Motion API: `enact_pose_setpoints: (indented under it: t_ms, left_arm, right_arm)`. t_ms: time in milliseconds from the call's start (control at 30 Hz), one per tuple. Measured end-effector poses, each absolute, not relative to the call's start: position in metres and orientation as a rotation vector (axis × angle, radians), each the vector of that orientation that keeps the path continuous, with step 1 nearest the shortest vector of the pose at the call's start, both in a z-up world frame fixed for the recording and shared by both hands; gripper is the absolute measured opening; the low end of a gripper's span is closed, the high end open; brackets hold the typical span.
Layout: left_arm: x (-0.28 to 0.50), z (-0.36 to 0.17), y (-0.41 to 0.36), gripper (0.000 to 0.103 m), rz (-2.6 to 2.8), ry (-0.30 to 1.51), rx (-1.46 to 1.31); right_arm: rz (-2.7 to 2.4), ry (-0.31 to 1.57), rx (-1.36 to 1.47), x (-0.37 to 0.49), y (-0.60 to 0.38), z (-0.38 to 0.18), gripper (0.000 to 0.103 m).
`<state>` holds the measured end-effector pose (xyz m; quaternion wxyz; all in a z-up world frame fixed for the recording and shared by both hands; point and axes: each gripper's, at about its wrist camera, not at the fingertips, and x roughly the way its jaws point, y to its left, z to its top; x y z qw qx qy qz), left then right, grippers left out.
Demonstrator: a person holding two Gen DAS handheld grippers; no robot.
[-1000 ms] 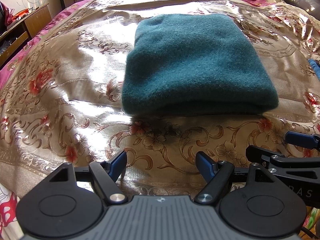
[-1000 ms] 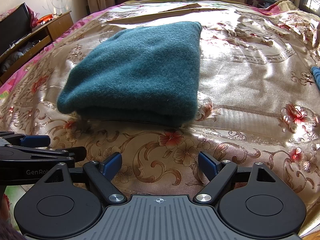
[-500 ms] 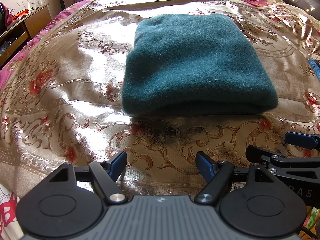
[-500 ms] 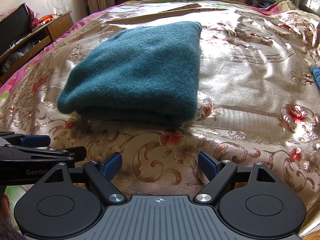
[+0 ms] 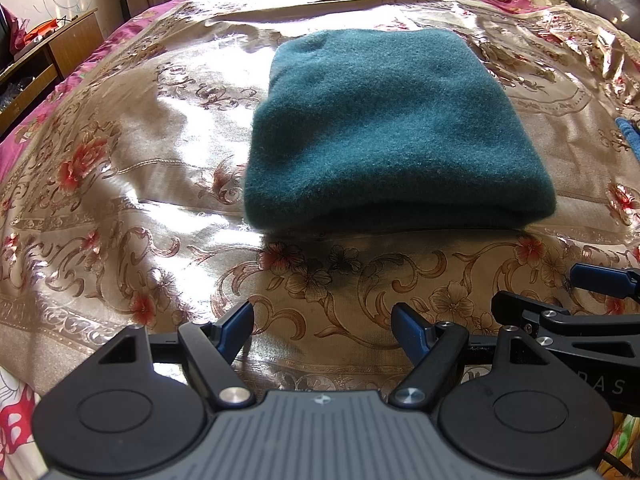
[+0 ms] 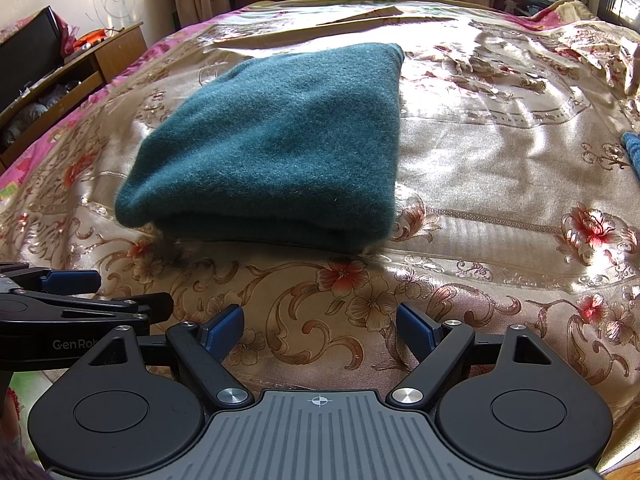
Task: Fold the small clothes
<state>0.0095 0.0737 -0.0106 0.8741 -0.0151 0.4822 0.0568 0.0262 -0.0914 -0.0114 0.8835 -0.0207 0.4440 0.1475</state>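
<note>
Left wrist view: the left gripper (image 5: 322,326) hung open and empty, the folded sweater (image 5: 384,132) lying ahead on the bedspread (image 5: 140,184), apparently finished.

Right wrist view: the right gripper (image 6: 320,328) gaped empty too, the sweater's near edge ahead-left, bare cover to its right.

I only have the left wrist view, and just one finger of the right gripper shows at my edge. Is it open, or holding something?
Observer: The right gripper is open and empty. It sits over the bedspread, short of the folded teal garment.
Operator: What's on the cabinet left of the bed?
Observer: A dark screen stands on the wooden cabinet.
</note>
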Motion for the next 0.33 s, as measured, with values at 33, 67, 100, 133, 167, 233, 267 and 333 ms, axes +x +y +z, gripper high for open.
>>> enact_pose_setpoints:
  t_ms: [33,67,100,133,167,233,267,333]
  left_arm:
    - [0.0093,-0.0106,0.0737,0.08,0.12,1.006,-0.031]
    - [0.0091,-0.0104,0.0733,0.08,0.123,1.005,-0.03]
    - [0.0094,-0.0101,0.0734,0.08,0.125,1.004,-0.03]
    - [0.009,-0.0098,0.0733,0.08,0.127,1.002,-0.03]
    - [0.0084,-0.0093,0.0732,0.079,0.126,1.0,-0.031]
    - [0.008,-0.0095,0.0725,0.079,0.129,0.999,-0.027]
    - [0.0078,-0.0093,0.0725,0.079,0.128,0.998,-0.028]
    - [0.0076,-0.0093,0.0727,0.079,0.129,0.995,-0.028]
  right_arm:
    - [0.307,0.925,-0.043,0.0263,-0.0913,-0.0115,0.085]
    - [0.309,0.925,-0.043,0.0262,-0.0912,-0.0115,0.085]
    - [0.31,0.925,-0.044,0.0261,-0.0911,-0.0115,0.085]
    - [0.311,0.924,-0.045,0.0254,-0.0911,-0.0108,0.085]
    - [0.313,0.924,-0.046,0.025,-0.0911,-0.0106,0.085]
    - [0.315,0.923,-0.05,0.0236,-0.0913,-0.0101,0.085]
    - [0.314,0.922,-0.051,0.0229,-0.0911,-0.0095,0.085]
    - [0.314,0.921,-0.049,0.0224,-0.0908,-0.009,0.085]
